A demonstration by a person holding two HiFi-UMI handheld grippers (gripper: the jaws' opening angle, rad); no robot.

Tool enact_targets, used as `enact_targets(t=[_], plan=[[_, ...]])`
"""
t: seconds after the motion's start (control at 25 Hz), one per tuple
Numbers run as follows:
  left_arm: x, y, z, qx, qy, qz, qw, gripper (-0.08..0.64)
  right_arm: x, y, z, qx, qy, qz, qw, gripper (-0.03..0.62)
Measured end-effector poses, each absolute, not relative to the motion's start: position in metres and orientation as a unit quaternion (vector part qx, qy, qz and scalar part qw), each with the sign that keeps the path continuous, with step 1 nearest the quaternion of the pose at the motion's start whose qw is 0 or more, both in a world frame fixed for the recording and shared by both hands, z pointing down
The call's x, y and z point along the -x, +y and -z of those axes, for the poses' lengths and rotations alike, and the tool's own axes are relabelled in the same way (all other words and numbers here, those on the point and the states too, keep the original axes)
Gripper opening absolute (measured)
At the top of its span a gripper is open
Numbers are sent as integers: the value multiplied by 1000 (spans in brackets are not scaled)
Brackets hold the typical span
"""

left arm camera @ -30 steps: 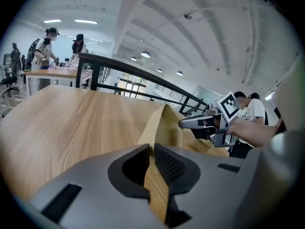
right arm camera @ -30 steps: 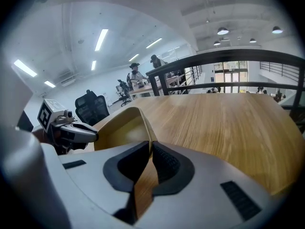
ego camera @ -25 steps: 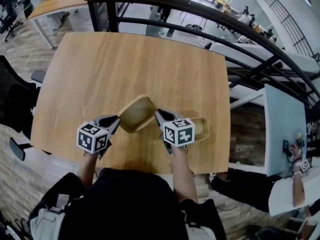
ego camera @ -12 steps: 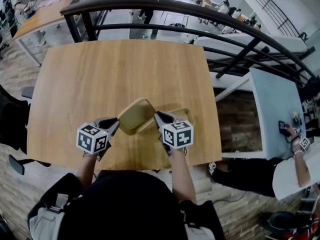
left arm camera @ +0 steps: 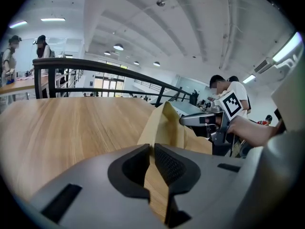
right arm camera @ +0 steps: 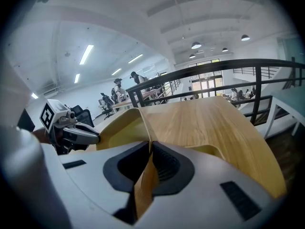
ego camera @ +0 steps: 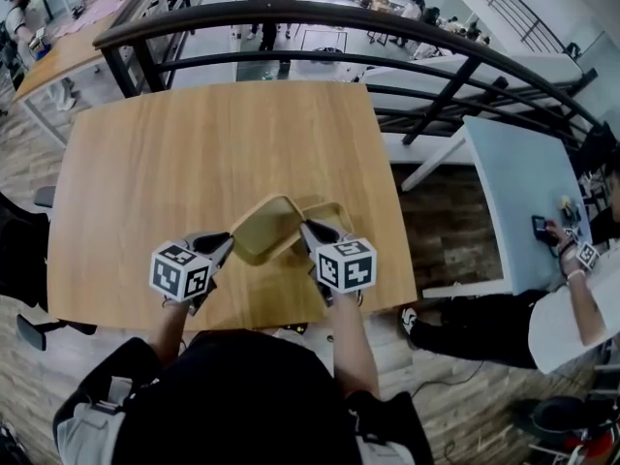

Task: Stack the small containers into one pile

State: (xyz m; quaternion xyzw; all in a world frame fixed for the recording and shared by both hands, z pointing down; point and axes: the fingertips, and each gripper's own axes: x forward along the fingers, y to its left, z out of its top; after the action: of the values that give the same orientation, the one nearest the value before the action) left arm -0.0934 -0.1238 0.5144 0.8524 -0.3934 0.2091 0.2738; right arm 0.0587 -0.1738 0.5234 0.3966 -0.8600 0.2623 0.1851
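Note:
A shallow tan container (ego camera: pixel 262 227) hangs tilted above the wooden table (ego camera: pixel 194 153), carried by both grippers. My left gripper (ego camera: pixel 226 244) is shut on its left rim, and my right gripper (ego camera: pixel 307 232) is shut on its right rim. In the left gripper view, the left gripper's pads (left arm camera: pixel 151 151) pinch the thin wall of the container (left arm camera: pixel 167 123). The right gripper view likewise shows the right gripper (right arm camera: pixel 149 151) clamped on the container's wall (right arm camera: pixel 121 128). A second tan container (ego camera: pixel 327 213) lies on the table just behind and right of the held one, partly hidden by it; its rim (right arm camera: pixel 217 152) shows below.
The table's right edge (ego camera: pixel 395 231) and near edge lie close to the grippers. A black metal railing (ego camera: pixel 291 13) runs beyond the table's far side. A person sits at a pale desk (ego camera: pixel 513 192) to the right, below.
Both grippers have carried the held container to the right over the table, so it now overlaps the second container, which earlier lay apart to the right. Both grips are unchanged.

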Motion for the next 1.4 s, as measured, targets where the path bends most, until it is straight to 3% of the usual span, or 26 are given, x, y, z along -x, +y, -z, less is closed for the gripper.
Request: enact_targets(t=[0.72,1.4], plan=[[-8,-111,-508,-850,-399,-220,264,44,-160,-158,-515,-388,-868,-261,166,38],[-17,-144,-499,-872,-335,-241,263,44,-173,-167,-509,-433,-843,-279,154,38]])
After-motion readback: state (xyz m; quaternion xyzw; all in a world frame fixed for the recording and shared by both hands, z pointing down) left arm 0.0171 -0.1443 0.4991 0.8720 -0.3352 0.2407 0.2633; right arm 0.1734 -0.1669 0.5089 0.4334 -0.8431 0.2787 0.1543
